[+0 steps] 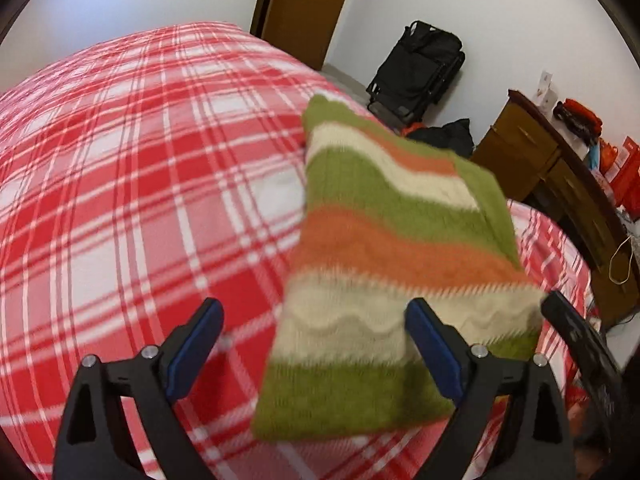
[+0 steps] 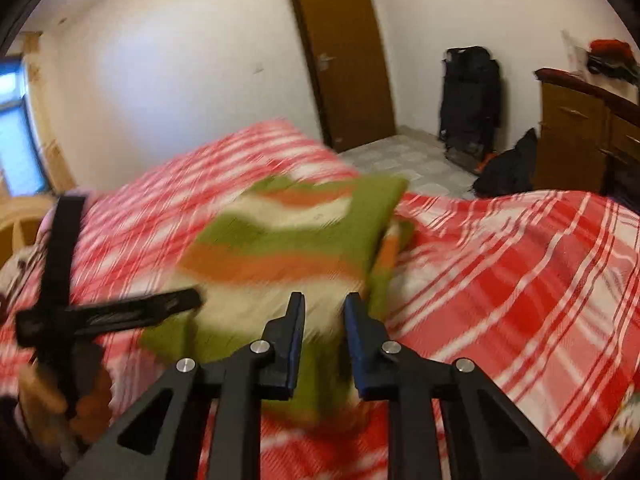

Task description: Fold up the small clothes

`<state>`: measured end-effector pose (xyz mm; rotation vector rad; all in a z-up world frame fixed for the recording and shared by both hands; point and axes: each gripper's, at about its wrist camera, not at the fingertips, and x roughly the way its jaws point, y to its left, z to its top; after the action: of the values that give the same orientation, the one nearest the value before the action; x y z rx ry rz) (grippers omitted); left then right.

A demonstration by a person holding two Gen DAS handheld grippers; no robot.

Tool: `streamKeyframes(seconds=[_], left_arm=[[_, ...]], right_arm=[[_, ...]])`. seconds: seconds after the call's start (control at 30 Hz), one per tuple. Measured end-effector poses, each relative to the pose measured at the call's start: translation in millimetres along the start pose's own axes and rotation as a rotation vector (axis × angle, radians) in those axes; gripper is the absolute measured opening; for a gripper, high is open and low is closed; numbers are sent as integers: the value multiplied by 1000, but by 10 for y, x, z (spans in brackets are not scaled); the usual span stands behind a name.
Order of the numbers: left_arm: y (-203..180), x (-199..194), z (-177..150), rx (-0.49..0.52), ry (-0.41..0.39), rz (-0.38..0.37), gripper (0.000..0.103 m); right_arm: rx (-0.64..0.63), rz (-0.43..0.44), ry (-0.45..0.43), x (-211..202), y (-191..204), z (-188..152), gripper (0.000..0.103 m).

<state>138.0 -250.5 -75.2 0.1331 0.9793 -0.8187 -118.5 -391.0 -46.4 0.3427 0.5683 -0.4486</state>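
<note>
A small knitted garment (image 1: 384,264) with green, orange and cream stripes lies folded on the red-and-white plaid bed cover (image 1: 132,184). My left gripper (image 1: 312,324) is wide open over its near left part, the right finger over the knit, the left finger over bare cover. In the right wrist view the garment (image 2: 288,248) is blurred. My right gripper (image 2: 323,320) hangs over its near edge with the jaws a narrow gap apart, holding nothing. The left gripper shows as a black bar (image 2: 120,312) at the left.
The bed cover (image 2: 520,280) fills most of both views. A brown door (image 2: 344,52), a black bag (image 2: 472,100) and dark clothes on the floor stand beyond the bed. A wooden dresser (image 1: 560,184) with red items stands at the right.
</note>
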Motion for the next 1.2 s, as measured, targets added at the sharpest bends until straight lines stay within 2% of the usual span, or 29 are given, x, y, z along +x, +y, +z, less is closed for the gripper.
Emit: streamKeyframes(seconds=[0.03, 0.07, 0.1, 0.17, 0.2, 0.3, 0.43, 0.57, 0.63, 0.67, 0.7, 0.73, 0.83, 0.93, 0.97, 1.1, 1.2], left_arm=[[-9, 18, -11, 7, 5, 11, 92], [-22, 84, -42, 1, 23, 15, 81], [-16, 128, -62, -21, 44, -13, 68], [-15, 130, -81, -61, 40, -28, 64], [-45, 123, -88, -59, 41, -24, 58], [-184, 89, -132, -20, 42, 20, 50], [-248, 63, -201, 2, 42, 64, 50], [-222, 42, -251, 14, 30, 94, 55], [-220, 52, -253, 36, 16, 126, 66], [-225, 65, -251, 43, 6, 162, 79], [-209, 73, -246, 43, 2, 190, 87], [-194, 79, -235, 38, 6, 202, 88], [-105, 42, -233, -12, 43, 167, 88], [-92, -35, -324, -22, 56, 165, 88], [-98, -75, -385, -10, 46, 178, 88], [-64, -161, -547, -15, 35, 187, 97], [-25, -146, -645, -18, 90, 216, 99]], right_arm=[[-11, 14, 23, 5, 42, -52, 18], [-30, 22, 41, 16, 104, -114, 16], [-47, 21, 50, 26, 149, -165, 16], [-53, 32, 93, 95, 171, -245, 16], [-36, 37, 119, 139, 160, -273, 16], [28, 37, 180, 261, 21, -351, 15], [105, 84, 200, 260, -165, -424, 10], [128, 91, 200, 259, -200, -484, 8], [119, 77, 202, 265, -161, -480, 8], [111, 67, 201, 269, -130, -470, 8], [101, 56, 200, 265, -102, -467, 9], [89, 45, 196, 249, -72, -467, 9], [33, 2, 199, 145, 82, -525, 11], [-13, -25, 239, 81, 220, -664, 12], [-10, -20, 270, 107, 243, -733, 12], [7, -40, 258, 5, 256, -829, 12], [51, -37, 284, -57, 219, -835, 12]])
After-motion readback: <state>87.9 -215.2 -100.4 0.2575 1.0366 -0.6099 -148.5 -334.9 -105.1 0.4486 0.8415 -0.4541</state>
